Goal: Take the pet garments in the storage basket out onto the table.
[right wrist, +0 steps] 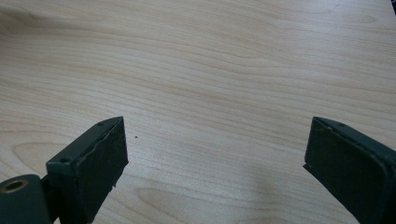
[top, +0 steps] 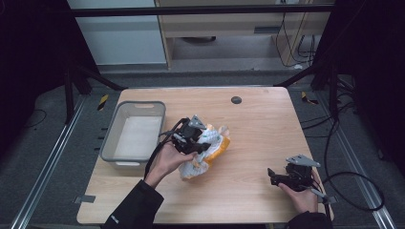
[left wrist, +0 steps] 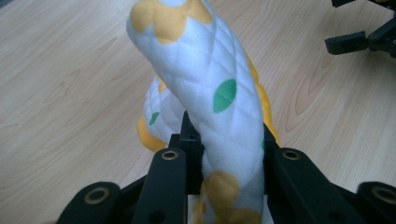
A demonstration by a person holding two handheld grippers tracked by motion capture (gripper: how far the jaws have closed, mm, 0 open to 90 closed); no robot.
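Fingers [left wrist: 168,172] of the left gripper [top: 196,136] clamped tight on a fold of the white quilted cloth with yellow flowers and green dots [left wrist: 210,93], black pads pressing it from both sides, fabric rising between them in a soft ridge in the left gripper view. Fingers [right wrist: 88,172] of the right gripper [top: 274,176] spread wide apart over bare wood, holding nothing, touching nothing, hovering low above the light wooden table [top: 258,138] at its near right corner.

Cloth bunched up near the middle of the table, just right of the grey rectangular plastic bin [top: 111,143], part lifted by the grip, the rest resting crumpled on the wood. Bin at the left of the table, open-topped, with nothing visible inside.

Judged from this: grasp secured, so the picking-up stage done or nearly so. Probably left to do: carrying the cloth leftward over the bin's rim and letting go inside, or else spreading it out with help from the idle gripper; not possible to tell which from the layout alone. Either way, most of the work ahead. Worth watching: loose trailing folds catching on the bin wall, or the fabric slipping out of a single pinch point once fully lifted off the table.
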